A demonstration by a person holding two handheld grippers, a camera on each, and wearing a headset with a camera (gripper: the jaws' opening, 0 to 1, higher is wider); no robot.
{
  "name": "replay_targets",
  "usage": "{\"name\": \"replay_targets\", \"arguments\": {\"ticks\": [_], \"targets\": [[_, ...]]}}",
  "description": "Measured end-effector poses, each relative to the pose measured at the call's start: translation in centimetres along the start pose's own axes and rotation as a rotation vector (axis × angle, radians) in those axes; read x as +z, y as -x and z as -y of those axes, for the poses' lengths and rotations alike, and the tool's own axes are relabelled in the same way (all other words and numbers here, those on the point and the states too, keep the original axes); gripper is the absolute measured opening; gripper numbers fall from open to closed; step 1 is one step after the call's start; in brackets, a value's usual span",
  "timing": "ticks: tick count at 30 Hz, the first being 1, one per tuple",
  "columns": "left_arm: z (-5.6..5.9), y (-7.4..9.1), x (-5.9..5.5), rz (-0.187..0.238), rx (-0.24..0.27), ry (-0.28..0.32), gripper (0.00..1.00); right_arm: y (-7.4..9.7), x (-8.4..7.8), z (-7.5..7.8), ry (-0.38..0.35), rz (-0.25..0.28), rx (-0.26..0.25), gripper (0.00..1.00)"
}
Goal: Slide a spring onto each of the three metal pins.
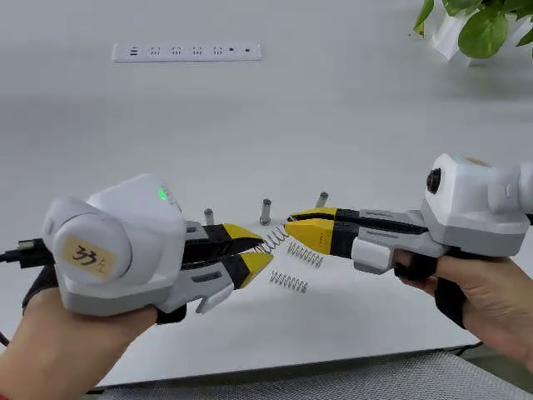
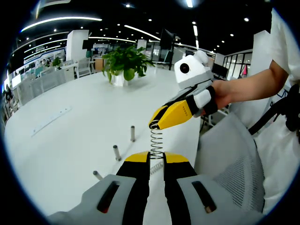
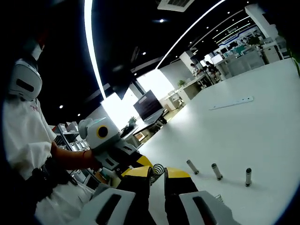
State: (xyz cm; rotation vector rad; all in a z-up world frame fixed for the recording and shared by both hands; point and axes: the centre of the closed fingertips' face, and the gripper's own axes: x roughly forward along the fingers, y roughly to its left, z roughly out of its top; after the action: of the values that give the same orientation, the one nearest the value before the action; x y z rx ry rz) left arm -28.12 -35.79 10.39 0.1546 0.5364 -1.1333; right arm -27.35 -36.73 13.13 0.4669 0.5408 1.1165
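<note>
Three grey pins (image 1: pixel 266 210) stand upright in a row; one spring (image 1: pixel 272 240) is held aloft just near them, two springs (image 1: pixel 288 282) lie flat nearer.

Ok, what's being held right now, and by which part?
One spring, held by both grippers: the left gripper pinches one end, the right gripper the other.

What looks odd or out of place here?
One spring hangs in the air, gripped at both ends by the left gripper and right gripper. The three pins stand upright and bare; two springs lie loose on the table.
</note>
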Motion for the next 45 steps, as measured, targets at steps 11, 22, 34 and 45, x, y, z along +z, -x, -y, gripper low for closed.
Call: {"name": "replay_targets", "arguments": {"ticks": [11,22,34,45], "targets": [[0.2,-0.2,0.1,0.007,-0.011,0.003,0.07,0.0,0.5,-0.9,0.067,-0.023,0.003,0.06],[0.6,-0.1,0.0,0.018,-0.018,0.005,0.07,-0.2,0.4,-1.4,0.135,-0.068,0.016,0.06],[1.0,0.1,-0.2,0.017,-0.026,0.000,0.07,-0.4,0.2,-1.9,0.231,-0.139,0.015,0.06],[1.2,0.1,-0.3,0.016,-0.032,-0.021,0.07,-0.8,0.0,-2.4,0.378,-0.248,0.018,0.06]]}}
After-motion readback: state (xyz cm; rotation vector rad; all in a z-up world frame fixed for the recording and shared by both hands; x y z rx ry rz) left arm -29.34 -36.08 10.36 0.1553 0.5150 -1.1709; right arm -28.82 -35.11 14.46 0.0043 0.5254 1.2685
